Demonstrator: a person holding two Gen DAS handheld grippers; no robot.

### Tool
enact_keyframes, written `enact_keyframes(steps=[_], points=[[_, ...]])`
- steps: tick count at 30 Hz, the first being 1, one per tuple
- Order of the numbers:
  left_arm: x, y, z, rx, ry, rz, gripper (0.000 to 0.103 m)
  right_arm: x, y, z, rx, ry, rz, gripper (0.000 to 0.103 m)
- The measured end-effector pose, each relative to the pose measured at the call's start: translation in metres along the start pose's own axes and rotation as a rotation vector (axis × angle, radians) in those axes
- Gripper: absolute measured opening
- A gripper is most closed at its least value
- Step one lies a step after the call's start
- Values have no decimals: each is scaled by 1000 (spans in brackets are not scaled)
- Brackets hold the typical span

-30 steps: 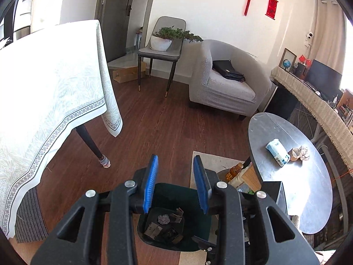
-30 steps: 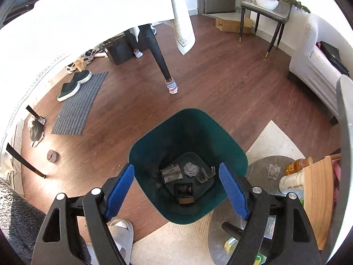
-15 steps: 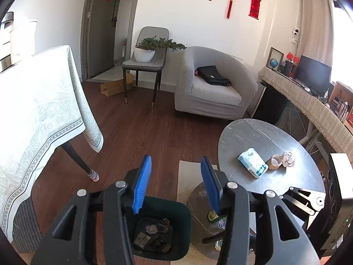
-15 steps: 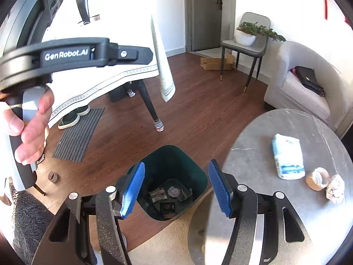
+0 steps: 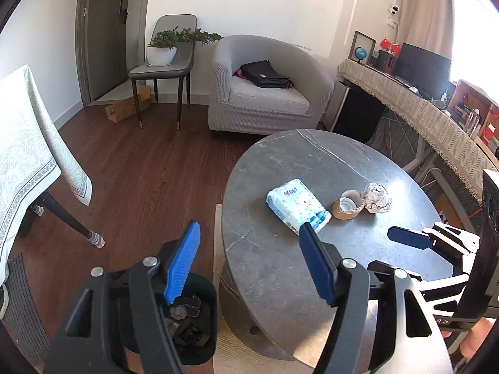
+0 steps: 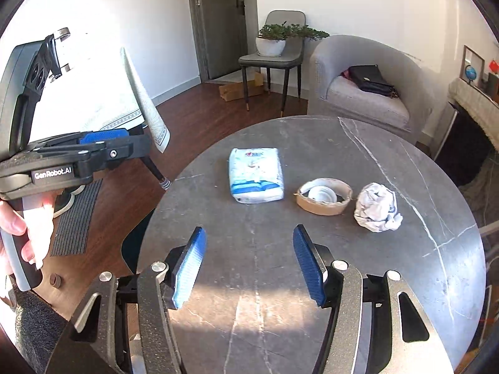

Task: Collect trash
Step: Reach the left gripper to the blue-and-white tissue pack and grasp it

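Observation:
On the round grey table (image 6: 312,265) lie a blue-white tissue pack (image 6: 255,174), a brown tape ring with a white cap inside (image 6: 324,195) and a crumpled paper ball (image 6: 376,207). They also show in the left wrist view: the pack (image 5: 296,205), the ring (image 5: 347,208), the ball (image 5: 376,198). My right gripper (image 6: 248,261) is open and empty above the table's near part, short of the pack. My left gripper (image 5: 249,261) is open and empty over the table's left edge. A dark green bin (image 5: 193,314) with scraps stands on the floor below it.
A grey armchair (image 5: 265,93) with a black bag, a chair with a potted plant (image 5: 165,59) and a cloth-covered table (image 5: 28,149) stand around. A sideboard (image 5: 414,109) runs along the right. The left gripper shows at the left in the right wrist view (image 6: 103,143).
Both grippers have risen from over the bin and swung right toward the round table. The table top and its items now fill both views. Both stay open.

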State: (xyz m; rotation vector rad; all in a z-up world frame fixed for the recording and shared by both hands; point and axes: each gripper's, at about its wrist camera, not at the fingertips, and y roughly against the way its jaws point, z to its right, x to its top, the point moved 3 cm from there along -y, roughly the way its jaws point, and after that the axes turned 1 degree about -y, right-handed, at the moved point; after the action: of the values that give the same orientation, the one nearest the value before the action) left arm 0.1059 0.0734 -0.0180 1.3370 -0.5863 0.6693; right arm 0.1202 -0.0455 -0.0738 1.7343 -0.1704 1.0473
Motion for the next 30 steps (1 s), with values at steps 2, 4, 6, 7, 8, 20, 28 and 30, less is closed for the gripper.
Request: enact_keyframes(steps=[2,4,6,7,8,20,28,30], points=[[1,-9,16,7,-11,-15,74,-4,5,18,-10,-26,7,58],[4,-20,29,16,-16,-29,77,-8,11,34,-19,-52,13,57],[8,-35,39,27,-6,-52,77,-13,17,49,-29,-77,21,56],[8,-43,42,30,4,-68,77,-16,19,55,-34,-88,22,56],[9,-51,46,35,16,-86,77,-19,22,60,-35,-98,23,56],[16,-109,69,138,63,-156,80,-35,36,93,-19,-149,30,57],[21,-134,68,216,53,-215,79,-36,36,96,-3,-166,23,57],[21,-134,68,223,35,-206,77,-35,36,93,8,-155,23,57]])
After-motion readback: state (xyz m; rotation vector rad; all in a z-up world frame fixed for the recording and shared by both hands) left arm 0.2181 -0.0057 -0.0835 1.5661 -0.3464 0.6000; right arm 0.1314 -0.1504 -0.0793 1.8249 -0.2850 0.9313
